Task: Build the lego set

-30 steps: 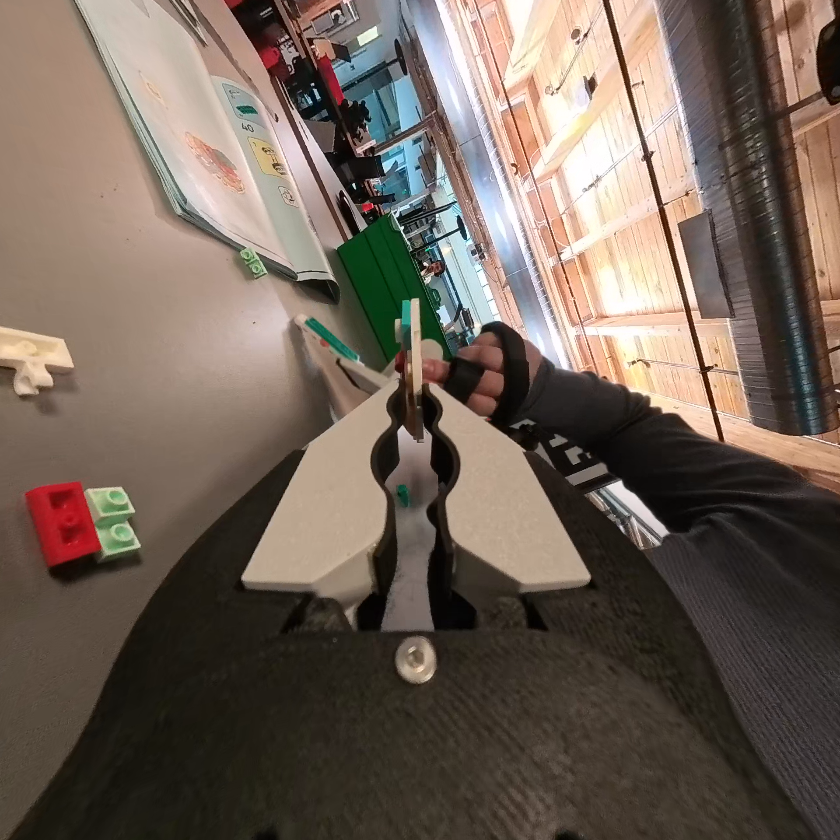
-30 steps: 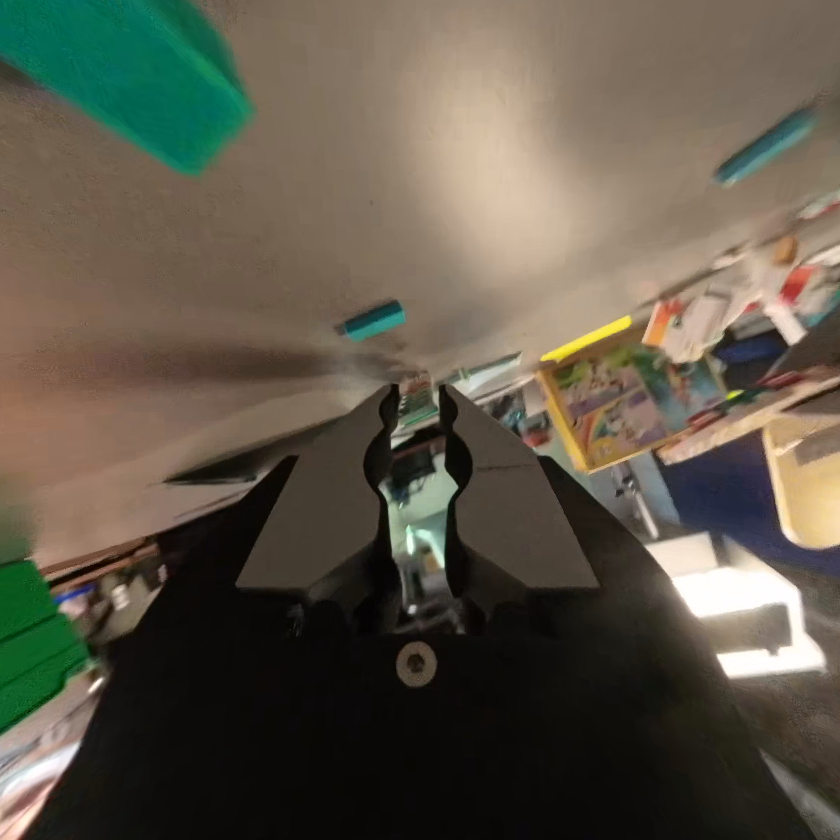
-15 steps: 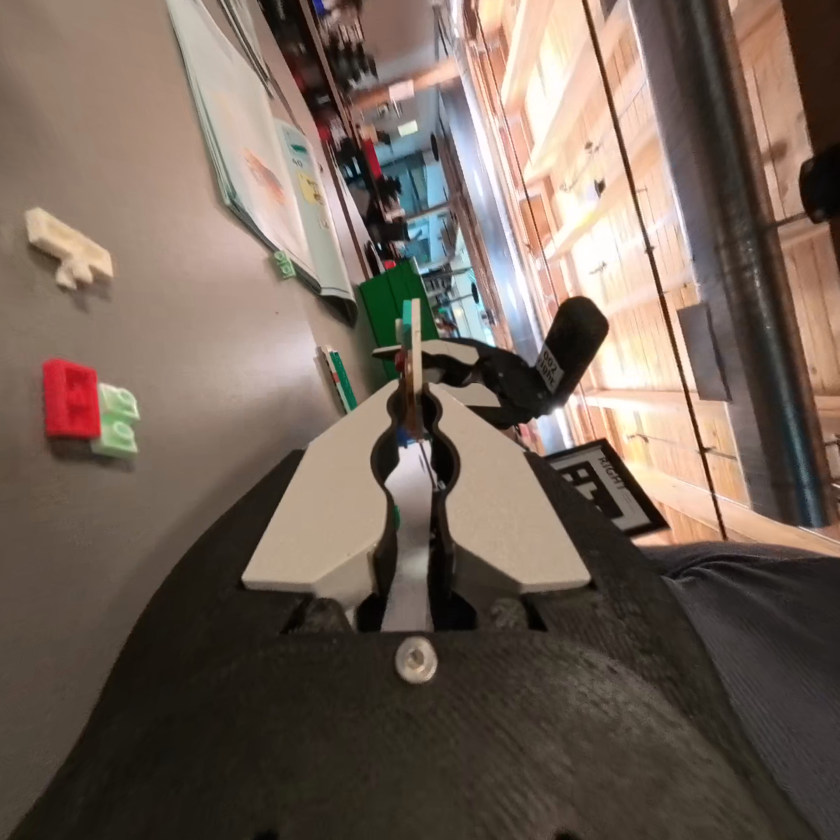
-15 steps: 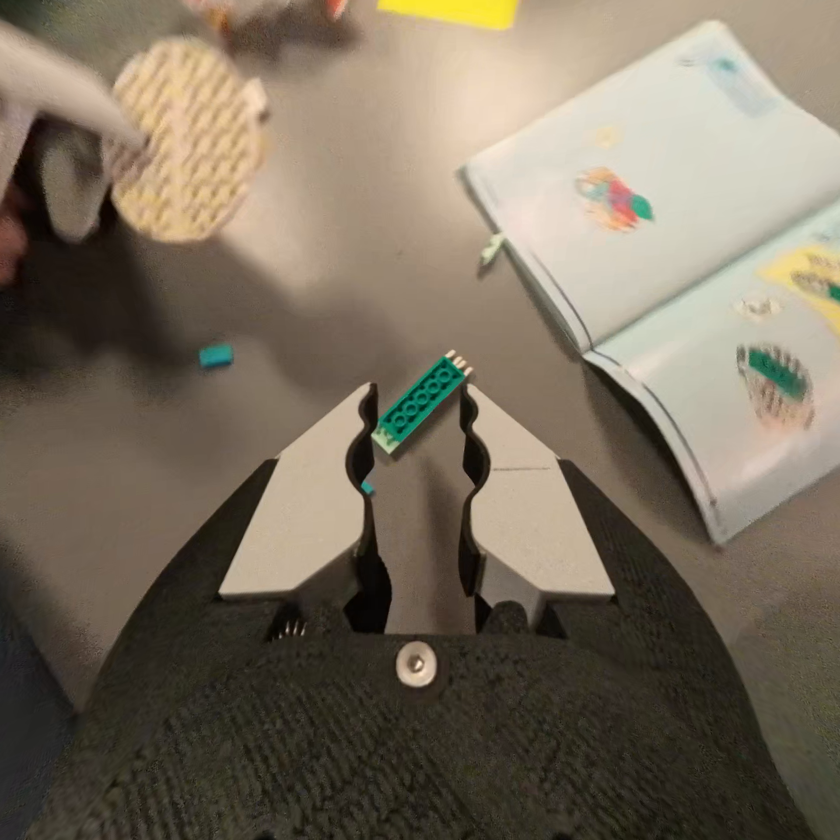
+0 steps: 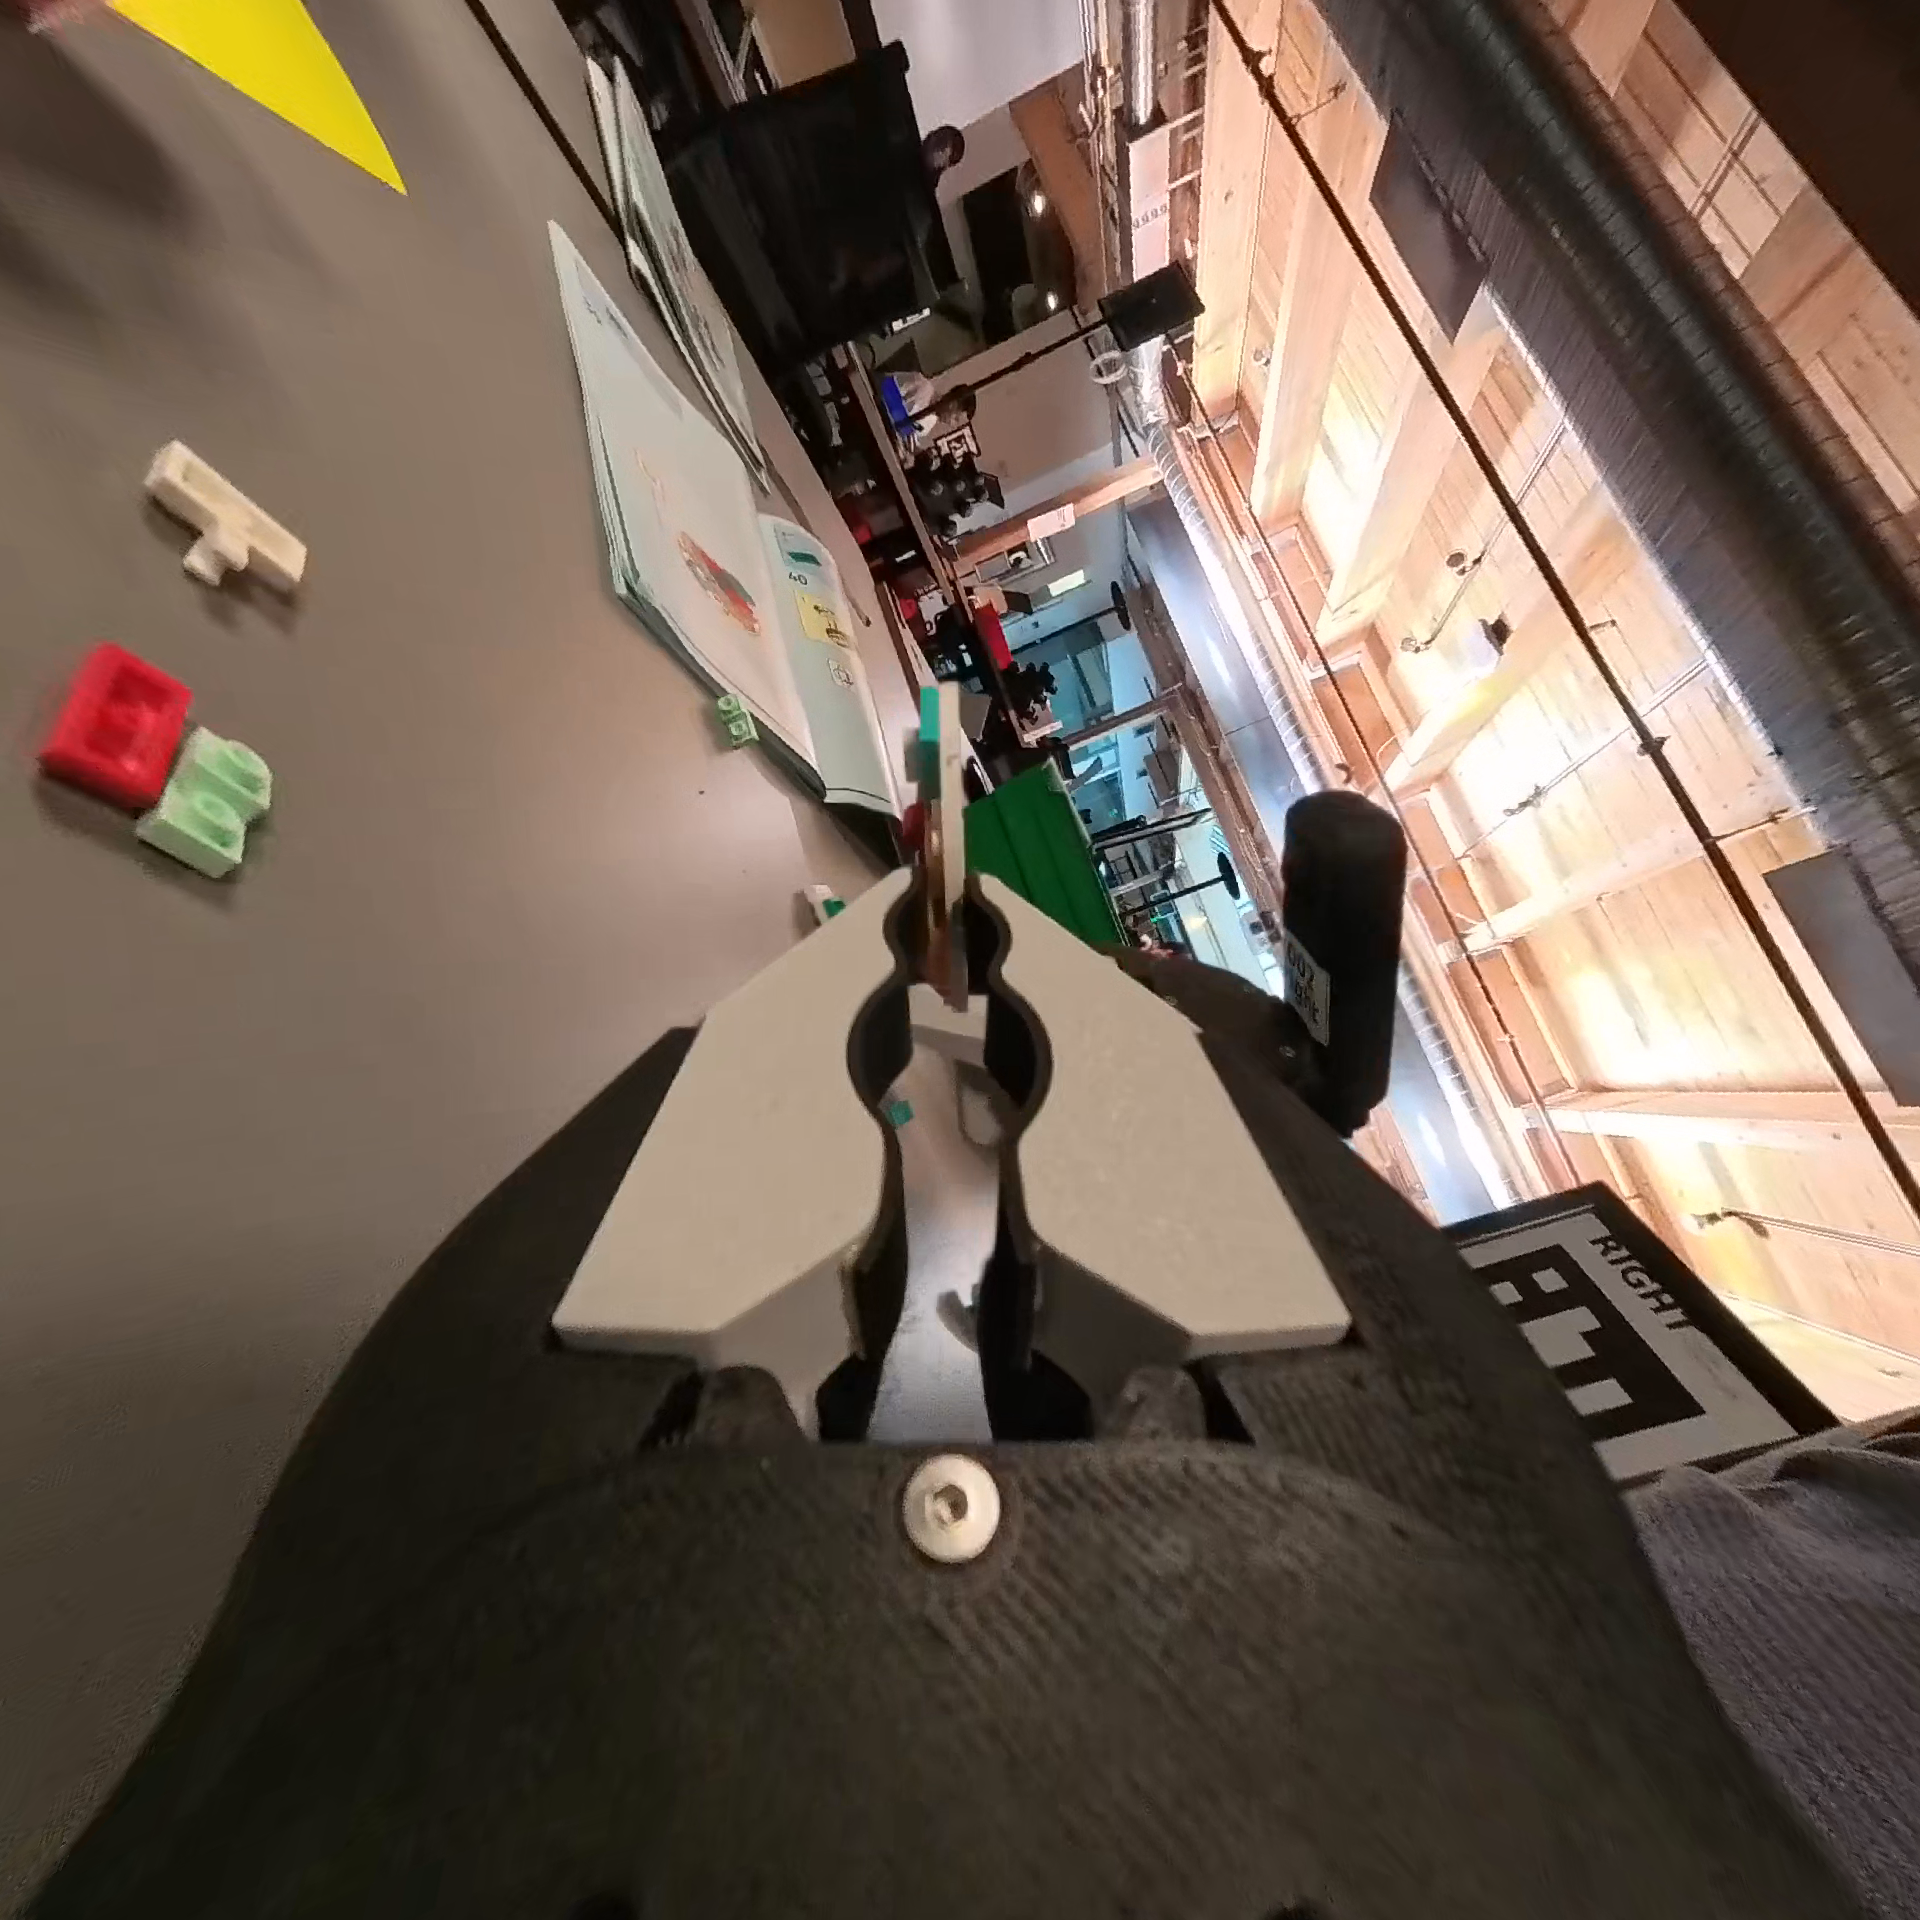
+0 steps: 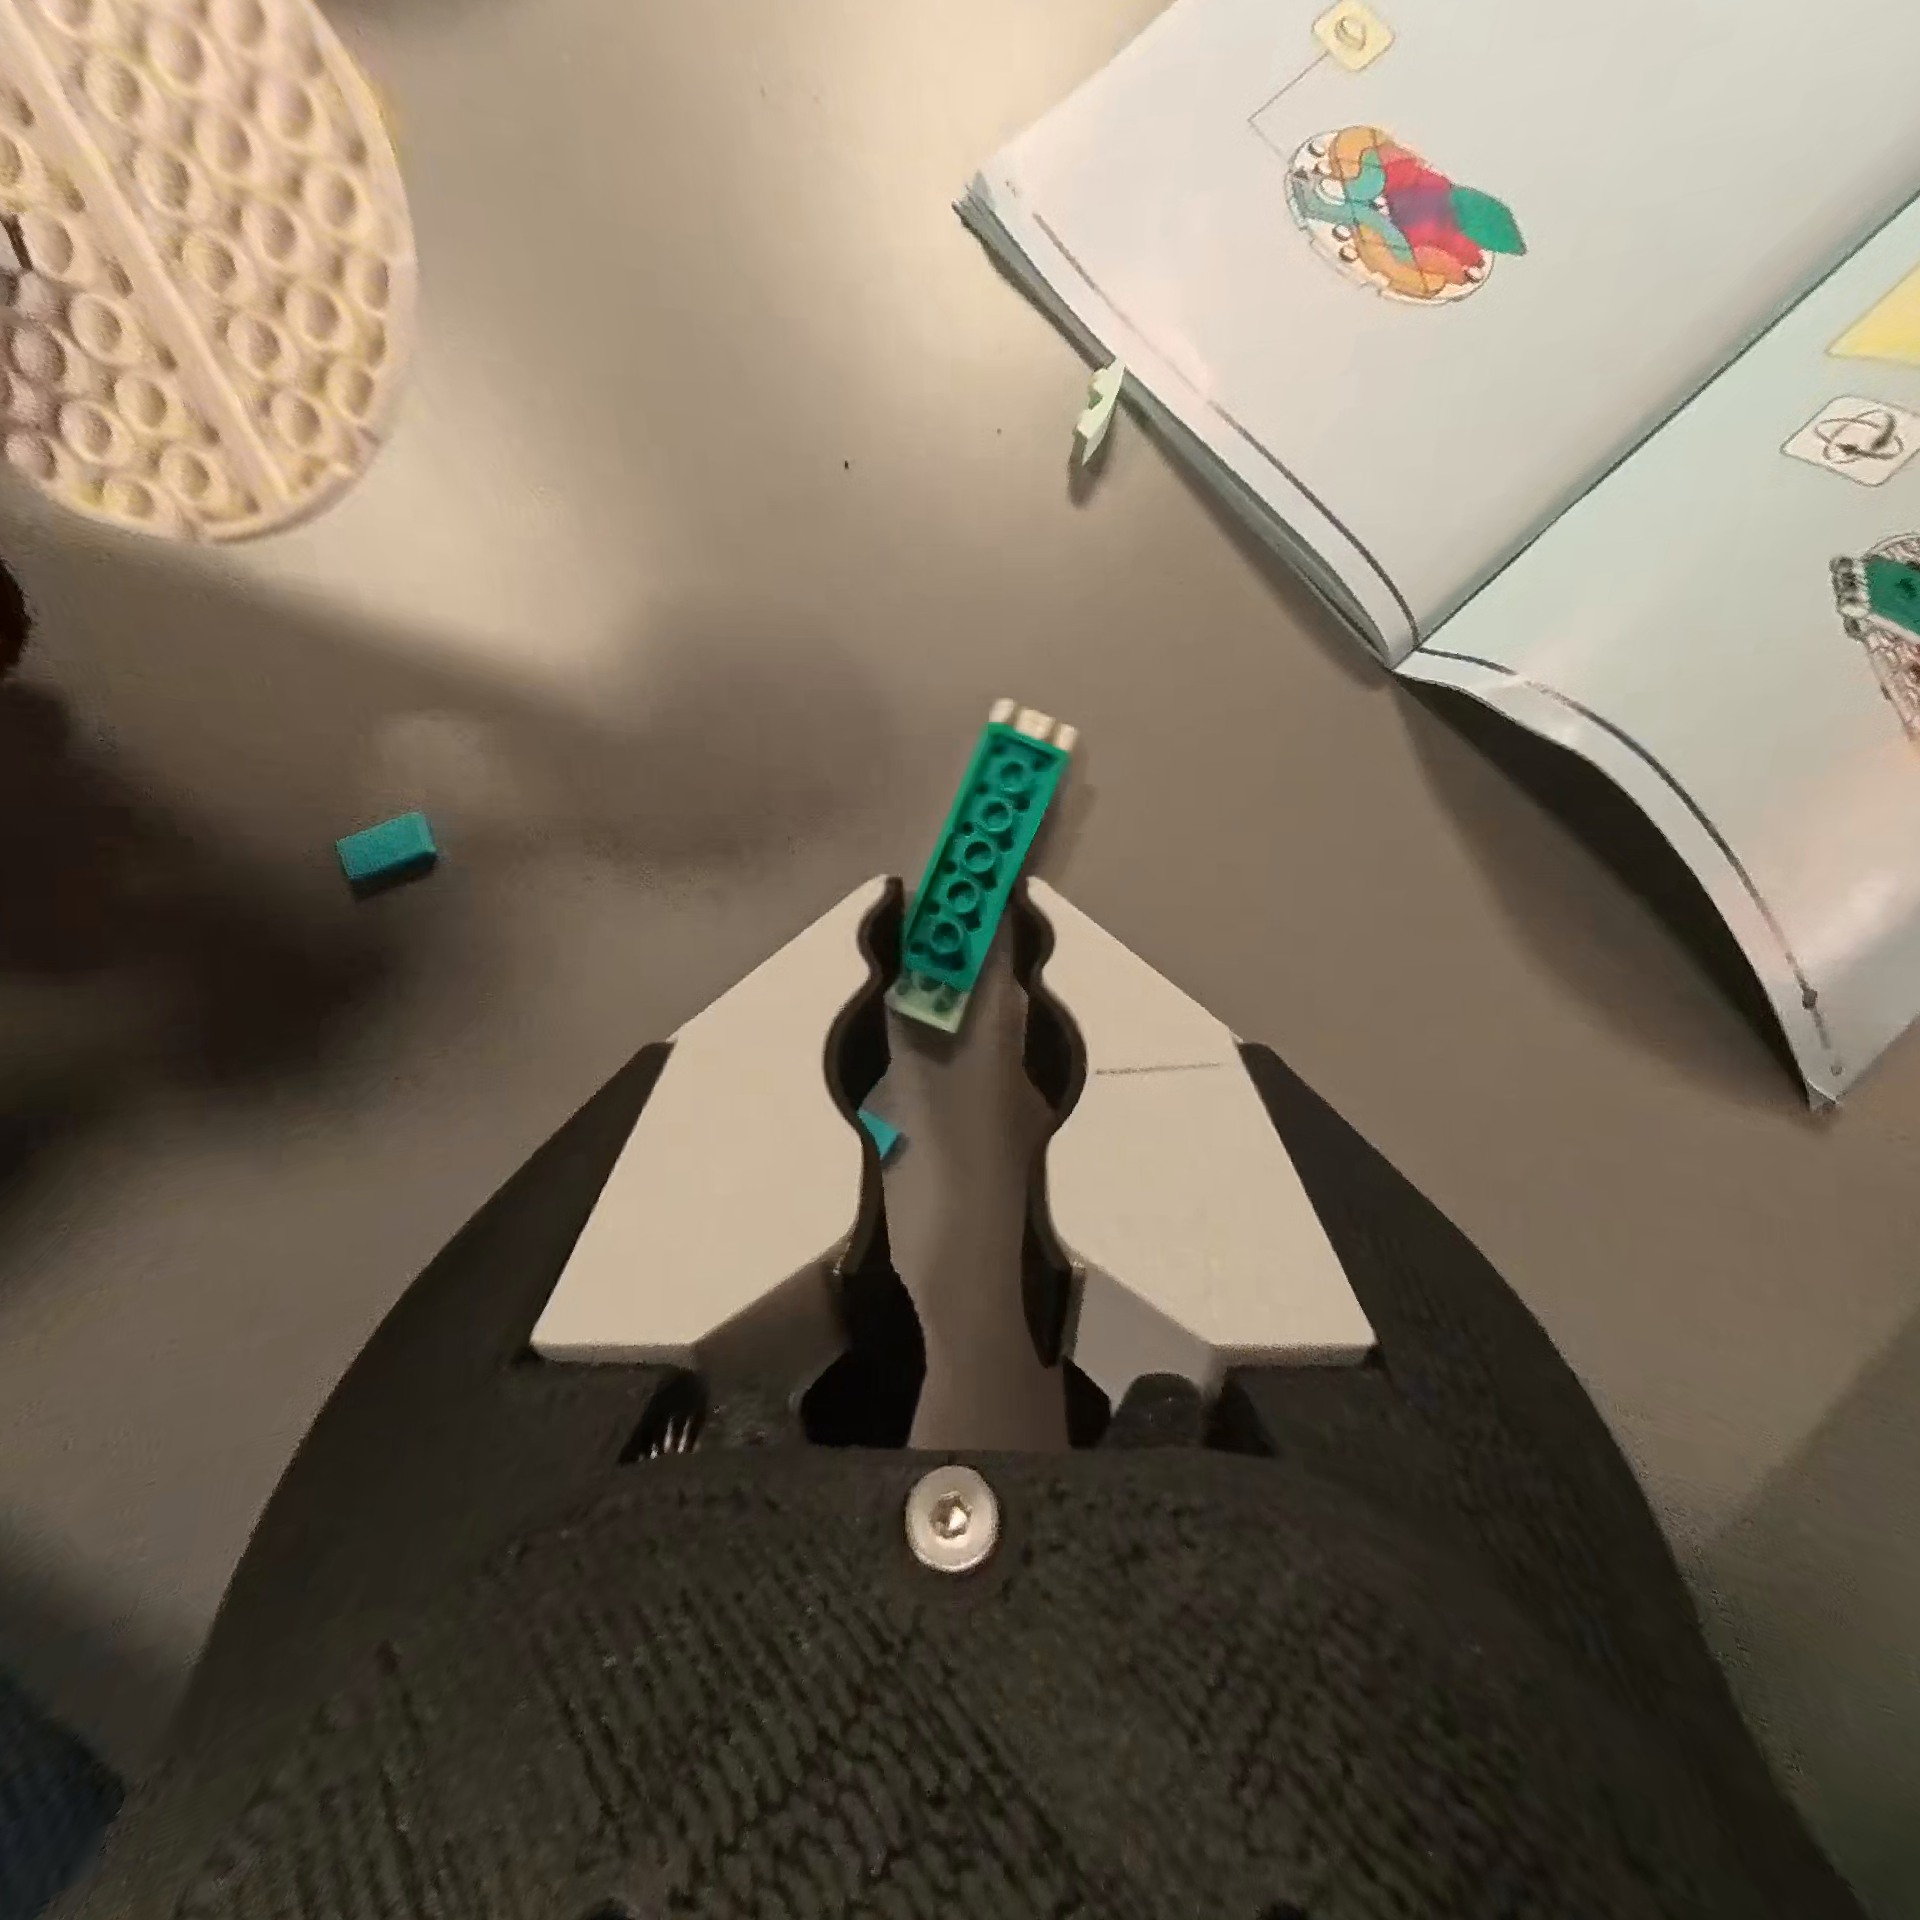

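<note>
My left gripper [image 5: 943, 883] is shut on a round tan plate build [image 5: 940, 790], held edge-on above the table with teal and red parts on it. The plate's studded underside shows at the top left of the right wrist view [image 6: 187, 260]. My right gripper [image 6: 961, 894] is open and low over the grey table. A long teal plate [image 6: 987, 852] lies between its fingertips, with a pale green piece under its near end. The teal plate lies slightly askew and close to the left finger. The right gripper's black handle [image 5: 1340, 935] shows just beyond the left gripper.
An open instruction booklet [image 6: 1558, 364] lies to the right. A small teal brick [image 6: 387, 850] lies to the left and another teal piece [image 6: 881, 1132] sits by the left finger. A red brick [image 5: 114, 722], a pale green brick [image 5: 208, 800] and a white piece [image 5: 223, 520] lie farther left. My hands' fingertips stand some 15 cm from each other. About 8 cm separates my left fingertips from the small teal brick [image 6: 387, 850].
My right gripper swung down over the table and moved forward, so the teal plate now sits between its fingertips. My left gripper kept its grip on the round plate and tilted.
</note>
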The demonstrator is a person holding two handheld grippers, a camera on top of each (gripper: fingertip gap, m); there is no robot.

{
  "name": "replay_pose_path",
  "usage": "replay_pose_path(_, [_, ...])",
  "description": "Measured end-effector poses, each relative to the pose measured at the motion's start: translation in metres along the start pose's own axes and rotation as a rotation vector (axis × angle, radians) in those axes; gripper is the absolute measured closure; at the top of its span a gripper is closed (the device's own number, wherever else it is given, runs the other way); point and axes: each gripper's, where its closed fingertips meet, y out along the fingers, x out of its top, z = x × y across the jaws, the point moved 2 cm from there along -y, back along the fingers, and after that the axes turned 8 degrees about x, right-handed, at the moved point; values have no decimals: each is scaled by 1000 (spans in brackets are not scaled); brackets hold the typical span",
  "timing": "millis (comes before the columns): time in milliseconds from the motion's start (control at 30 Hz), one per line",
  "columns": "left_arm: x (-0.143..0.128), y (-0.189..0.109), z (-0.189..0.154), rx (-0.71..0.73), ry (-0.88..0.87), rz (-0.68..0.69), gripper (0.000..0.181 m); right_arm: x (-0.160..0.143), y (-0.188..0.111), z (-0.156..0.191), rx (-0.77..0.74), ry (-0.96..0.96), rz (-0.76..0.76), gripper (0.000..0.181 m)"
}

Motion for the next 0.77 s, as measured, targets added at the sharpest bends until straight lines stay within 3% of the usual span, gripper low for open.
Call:
replay_pose_path(133, [7, -2, 0, -21, -25, -31, 177, 6, 2, -4, -9, -25, -8, 166])
replay_pose_path(233, [7, -3, 1, -32, -46, -23, 177, 27, -4, 1, 3, -71, -94, 166])
replay_pose_path(400, [3, 1, 3, -32, -85, 23, 177, 84, -25, 54, 196, -219, -325, 167])
replay_pose_path(533, [0, 2, 4, -46, -120, 55, 177, 96, -17, 81, 249, -331, -284, 166])
replay_pose_path(767, [0, 3, 8, -37, -167, 70, 177, 93, -1, 90, 220, -402, -164, 166])
